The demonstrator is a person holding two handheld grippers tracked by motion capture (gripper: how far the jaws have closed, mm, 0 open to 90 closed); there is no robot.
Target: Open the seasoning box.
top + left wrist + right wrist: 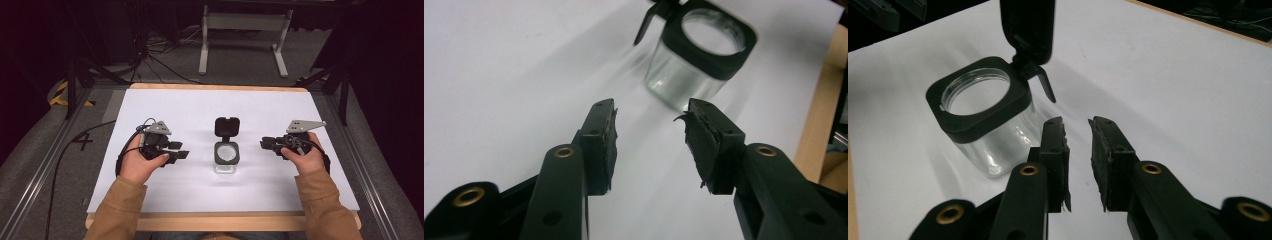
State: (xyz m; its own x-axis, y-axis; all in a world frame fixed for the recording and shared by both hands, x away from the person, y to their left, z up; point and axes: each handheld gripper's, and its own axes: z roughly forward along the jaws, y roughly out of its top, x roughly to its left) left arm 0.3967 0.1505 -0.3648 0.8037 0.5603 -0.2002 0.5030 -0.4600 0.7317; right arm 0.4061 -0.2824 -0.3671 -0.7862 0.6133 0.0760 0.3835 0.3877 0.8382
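Both tools flank the open jar, jaws parted, holding nothing

Glass jar point(226, 157) stands mid-tabletop point(150, 110), hinged lid point(226, 126) flipped back; left tool point(181, 151) and right tool point(265, 144) empty; jar looks rigid, slick, breakable; its black collar point(979, 107) looks the safest hold.

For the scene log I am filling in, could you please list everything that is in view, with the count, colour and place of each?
jar: one, clear glass with a black square collar, mid-table between the two grippers, touched by neither
lid: one, black, hinged to the jar's far side and flipped open
table: one, white top with a wooden edge
stand: one, light grey metal frame, on the floor beyond the table
cables: several, black, on the floor at far left
left gripper: one, black, left of the jar, jaws apart, nothing between them
right gripper: one, black, right of the jar, jaws apart, empty
sleeves: two, tan, at the bottom edge
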